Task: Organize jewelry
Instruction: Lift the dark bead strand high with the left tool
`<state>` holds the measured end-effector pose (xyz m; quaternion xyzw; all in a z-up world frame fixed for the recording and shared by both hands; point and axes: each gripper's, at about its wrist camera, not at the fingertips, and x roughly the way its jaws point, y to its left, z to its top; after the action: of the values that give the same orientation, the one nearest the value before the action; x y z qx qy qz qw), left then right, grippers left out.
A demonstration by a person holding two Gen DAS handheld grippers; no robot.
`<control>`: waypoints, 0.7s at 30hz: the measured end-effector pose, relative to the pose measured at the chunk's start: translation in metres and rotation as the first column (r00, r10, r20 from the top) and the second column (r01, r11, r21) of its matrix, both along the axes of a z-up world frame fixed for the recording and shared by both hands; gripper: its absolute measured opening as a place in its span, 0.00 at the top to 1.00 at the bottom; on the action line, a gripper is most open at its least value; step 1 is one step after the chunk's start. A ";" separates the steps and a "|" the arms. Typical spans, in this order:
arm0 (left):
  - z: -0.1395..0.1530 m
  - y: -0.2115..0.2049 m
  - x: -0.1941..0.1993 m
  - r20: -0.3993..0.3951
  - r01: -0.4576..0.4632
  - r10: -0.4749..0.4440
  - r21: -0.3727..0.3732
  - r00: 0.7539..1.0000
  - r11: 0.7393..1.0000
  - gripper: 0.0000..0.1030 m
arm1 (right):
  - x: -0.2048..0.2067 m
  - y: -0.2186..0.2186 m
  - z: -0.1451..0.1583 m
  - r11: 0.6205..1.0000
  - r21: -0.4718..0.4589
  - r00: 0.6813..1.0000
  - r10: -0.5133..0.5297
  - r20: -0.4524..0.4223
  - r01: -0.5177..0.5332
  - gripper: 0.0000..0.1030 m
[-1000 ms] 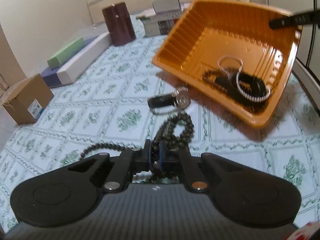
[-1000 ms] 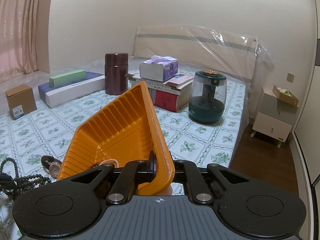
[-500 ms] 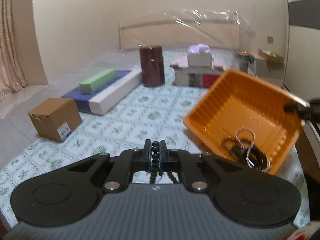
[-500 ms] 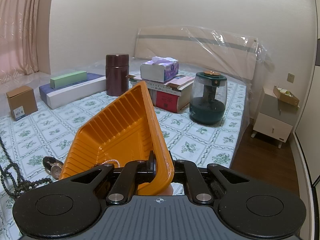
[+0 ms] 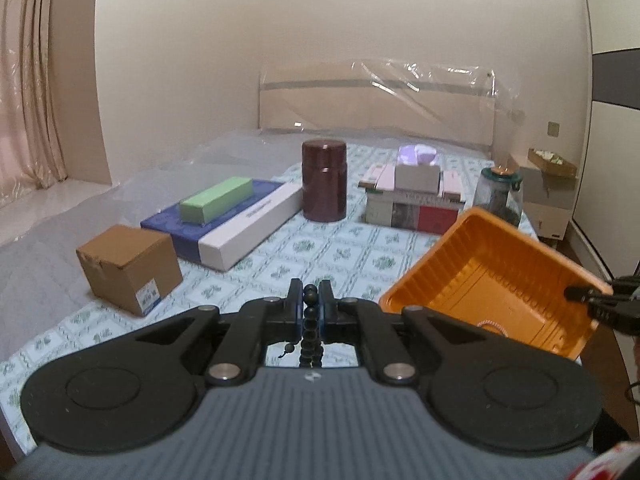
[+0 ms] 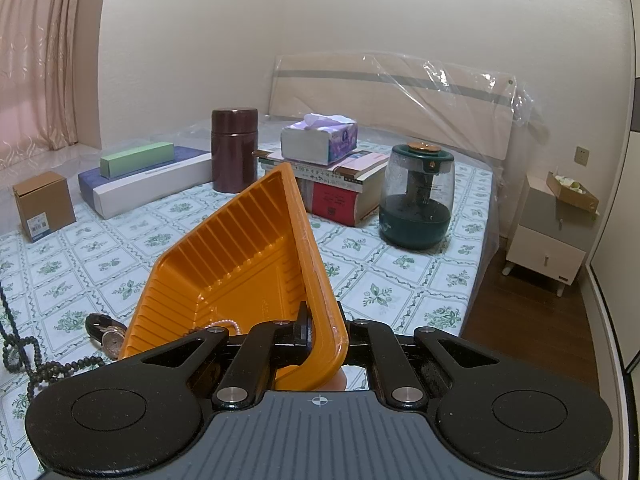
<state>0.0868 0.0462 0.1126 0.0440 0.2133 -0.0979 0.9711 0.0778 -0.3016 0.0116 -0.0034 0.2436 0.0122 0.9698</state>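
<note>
Orange ribbed plastic tray (image 6: 240, 256): your landmark, tipped up on one edge over the bed's floral cover (image 6: 392, 280). Your right tool (image 6: 310, 332) is clamped on the tray's near rim, its jaws nearly closed with the thin wall between them. In the left wrist view the same tool (image 5: 588, 296) pinches the tray (image 5: 492, 276) at its right rim.

Inside the tray, at the low end: a pale pink bead bracelet (image 6: 224, 324), partly hidden behind the tool body. Other contents cannot be told.

Dark bead necklace (image 5: 310, 320): your left tool (image 5: 310, 300) holds it, jaws narrow with one bead pinched at the tips and the strand hanging below. This is left of the tray. From the right wrist view the necklace (image 6: 24, 356) trails down, its loops lying on the cover left of the tray.

Wristwatch (image 6: 108, 334): lies on the cover, just beside the tray's lower left wall.

Beyond the tray: a maroon canister (image 6: 234, 150), a tissue box (image 6: 320, 140) on stacked books (image 6: 340, 188), and a green humidifier (image 6: 416, 196) to the right.

Far left of the tray: a green box (image 6: 136, 159) on a long white and blue box (image 6: 148, 184), and a brown carton (image 6: 42, 204).
</note>
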 end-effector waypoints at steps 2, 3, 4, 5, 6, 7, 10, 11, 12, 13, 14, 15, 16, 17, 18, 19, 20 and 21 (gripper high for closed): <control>0.008 -0.001 0.000 0.016 0.007 -0.007 -0.004 1.000 1.000 0.94 | 0.000 0.000 0.000 1.000 -0.001 1.000 0.000 0.000 0.000 0.92; 0.012 -0.002 -0.001 0.027 0.008 -0.008 -0.002 1.000 1.000 0.94 | 0.000 0.000 0.000 1.000 0.000 1.000 0.000 0.000 0.000 0.92; 0.017 -0.003 -0.001 0.037 0.011 -0.011 -0.002 0.999 1.000 0.94 | 0.000 0.000 0.000 1.000 0.000 1.000 0.000 0.000 0.000 0.92; 0.021 -0.004 -0.001 0.045 0.013 -0.013 -0.002 0.999 1.000 0.94 | 0.000 -0.001 0.000 1.000 -0.001 1.000 0.000 0.001 0.000 0.92; 0.025 -0.004 -0.001 0.054 0.015 -0.014 -0.002 0.998 1.000 0.94 | 0.000 0.000 0.000 1.000 0.000 1.000 0.000 0.000 0.000 0.92; 0.029 -0.005 0.000 0.062 0.015 -0.015 -0.001 0.998 1.000 0.94 | 0.000 0.000 0.000 1.000 0.000 1.000 0.000 0.000 0.000 0.92; 0.042 -0.005 0.001 0.089 0.020 -0.020 0.001 0.996 1.000 0.94 | 0.000 0.000 0.000 1.000 -0.001 1.000 0.000 0.001 0.000 0.92; 0.046 -0.005 0.002 0.097 0.021 -0.021 0.002 0.995 1.000 0.94 | 0.000 0.000 0.000 1.000 -0.001 1.000 0.001 0.001 -0.001 0.92; 0.050 -0.006 0.002 0.105 0.023 -0.024 0.004 0.994 1.000 0.94 | 0.000 0.000 0.000 1.000 -0.002 1.000 0.001 0.002 -0.001 0.92; 0.054 -0.006 0.002 0.114 0.027 -0.027 0.004 0.993 1.000 0.94 | 0.000 0.000 0.000 1.000 -0.002 1.000 0.002 0.002 -0.002 0.92; 0.059 -0.007 0.003 0.124 0.031 -0.032 0.004 0.992 1.000 0.94 | -0.001 0.000 0.000 1.000 -0.002 1.000 0.002 0.002 -0.002 0.92; 0.064 -0.008 0.004 0.133 0.035 -0.035 0.004 0.990 0.999 0.94 | 0.000 0.000 0.000 1.000 -0.002 1.000 0.002 0.002 -0.002 0.92; 0.069 -0.009 0.004 0.144 0.039 -0.039 0.003 0.989 0.999 0.94 | 0.000 0.000 0.000 1.000 -0.002 1.000 0.002 0.002 -0.002 0.92; 0.073 -0.010 0.005 0.152 0.044 -0.044 0.002 0.987 0.999 0.94 | -0.001 0.000 0.000 1.000 -0.002 1.000 0.002 0.002 -0.002 0.92; 0.077 -0.011 0.006 0.162 0.051 -0.050 0.000 0.986 0.999 0.94 | 0.000 0.000 0.000 1.000 -0.001 1.000 0.002 0.002 -0.002 0.92; 0.082 -0.012 0.007 0.170 0.057 -0.056 -0.002 0.984 0.998 0.94 | 0.000 0.000 0.000 1.000 -0.002 1.000 0.002 0.002 -0.002 0.92; 0.087 -0.013 0.008 0.180 0.064 -0.062 -0.003 0.982 0.998 0.94 | 0.000 0.000 0.000 1.000 -0.002 1.000 0.002 0.002 -0.002 0.92; 0.092 -0.015 0.010 0.190 0.069 -0.067 0.000 0.980 0.998 0.94 | 0.000 0.000 0.000 1.000 -0.002 1.000 0.002 0.002 -0.002 0.92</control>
<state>0.0966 0.0316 0.2042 0.0572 0.1180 -0.1271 0.9832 0.0776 -0.3017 0.0119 -0.0046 0.2425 0.0130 0.9701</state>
